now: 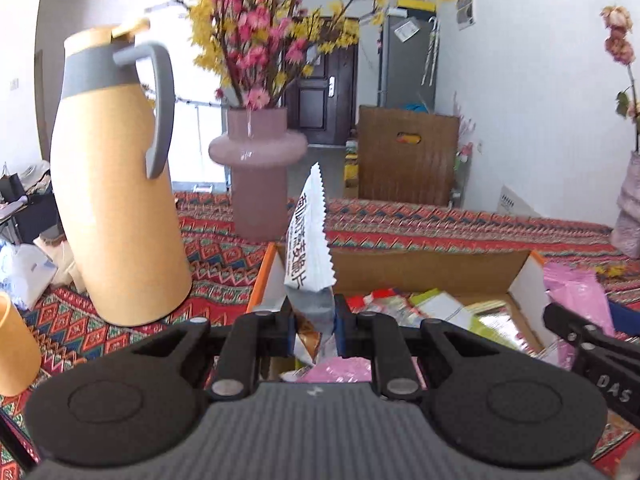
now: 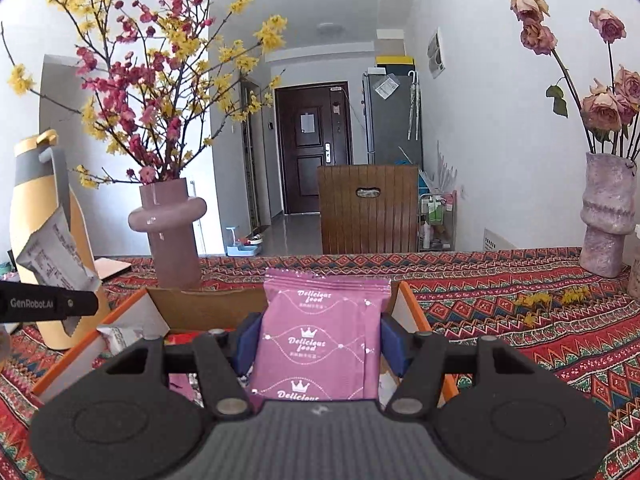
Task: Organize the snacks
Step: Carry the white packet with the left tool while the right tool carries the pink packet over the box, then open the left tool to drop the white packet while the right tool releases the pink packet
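My left gripper (image 1: 314, 322) is shut on a thin white and silver snack packet (image 1: 310, 240) that stands upright, its serrated edge pointing up. It hovers over the near left part of an open cardboard box (image 1: 420, 270) holding several snack packets. My right gripper (image 2: 314, 344) is shut on a purple "Delicious food" packet (image 2: 320, 340), held upright above the same box (image 2: 200, 306). In the right wrist view the left gripper (image 2: 80, 304) and its silver packet (image 2: 54, 256) show at the far left. The right gripper's finger (image 1: 576, 328) shows at the right of the left wrist view.
A tall yellow and grey thermos jug (image 1: 116, 184) stands left of the box, a mauve vase of flowering branches (image 1: 260, 168) behind it. A rough pale vase with dried roses (image 2: 606, 216) stands far right. A yellow cup (image 1: 16, 348) sits at the near left. A patterned red cloth (image 2: 520, 300) covers the table.
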A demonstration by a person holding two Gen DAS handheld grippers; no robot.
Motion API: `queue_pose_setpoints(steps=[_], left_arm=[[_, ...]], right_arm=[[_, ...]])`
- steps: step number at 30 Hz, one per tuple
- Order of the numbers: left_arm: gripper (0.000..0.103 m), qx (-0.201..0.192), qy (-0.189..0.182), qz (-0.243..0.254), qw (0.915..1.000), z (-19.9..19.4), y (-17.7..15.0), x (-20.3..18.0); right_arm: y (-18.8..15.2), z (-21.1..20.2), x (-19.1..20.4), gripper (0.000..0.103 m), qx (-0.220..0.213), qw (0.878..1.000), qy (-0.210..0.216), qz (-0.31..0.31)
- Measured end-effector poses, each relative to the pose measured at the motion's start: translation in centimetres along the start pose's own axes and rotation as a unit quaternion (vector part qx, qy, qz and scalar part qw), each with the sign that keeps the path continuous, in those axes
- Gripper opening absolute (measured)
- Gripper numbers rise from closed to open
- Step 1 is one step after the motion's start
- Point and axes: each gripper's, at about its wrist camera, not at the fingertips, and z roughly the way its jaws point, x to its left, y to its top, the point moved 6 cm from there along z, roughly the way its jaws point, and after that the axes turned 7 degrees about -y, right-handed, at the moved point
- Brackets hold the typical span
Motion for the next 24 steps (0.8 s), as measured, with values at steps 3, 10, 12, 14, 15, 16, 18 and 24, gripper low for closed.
queue_pose_setpoints(steps=[3, 10, 12, 14, 15, 16, 18, 24], left_arm=[[0.018, 0.005, -0.002, 0.005, 1.0, 0.8, -0.9, 0.0], [0.032, -0.005, -0.006, -0.004, 1.0, 0.4, -1.2, 0.3], [0.063, -0.014, 0.0, -0.012, 0.9998, 0.1, -1.0, 0.6], [0.097, -0.031, 0.012, -0.02, 0.9992, -0.5, -0.8, 1.1], [0.103, -0.046, 0.019, -0.025, 0.9984, -1.0, -0.6, 1.3], [0.103, -0.057, 0.023, -0.028, 0.9977, -1.3, -0.5, 1.5], [0.103, -0.058, 0.021, -0.032, 0.9976, -1.5, -0.4, 1.6], [0.103, -0.053, 0.025, -0.032, 0.9978, -1.2, -0.4, 1.6]], right_arm=[[-0.4, 0.2, 0.2, 0.061, 0.003, 1.0, 0.001, -0.005], [-0.9, 0.5, 0.4, 0.067, 0.016, 1.0, -0.006, -0.01], [-0.8, 0.2, 0.1, 0.086, 0.01, 1.0, -0.006, -0.001], [-0.6, -0.4, -0.2, 0.098, -0.003, 1.0, -0.01, 0.005], [-0.6, -0.6, -0.3, 0.102, -0.006, 1.0, -0.012, 0.007], [-0.6, -0.7, -0.5, 0.103, -0.007, 1.0, -0.014, 0.009], [-0.6, -0.8, -0.6, 0.103, -0.006, 1.0, -0.015, 0.011], [-0.6, -0.7, -1.0, 0.103, -0.003, 1.0, -0.018, 0.016]])
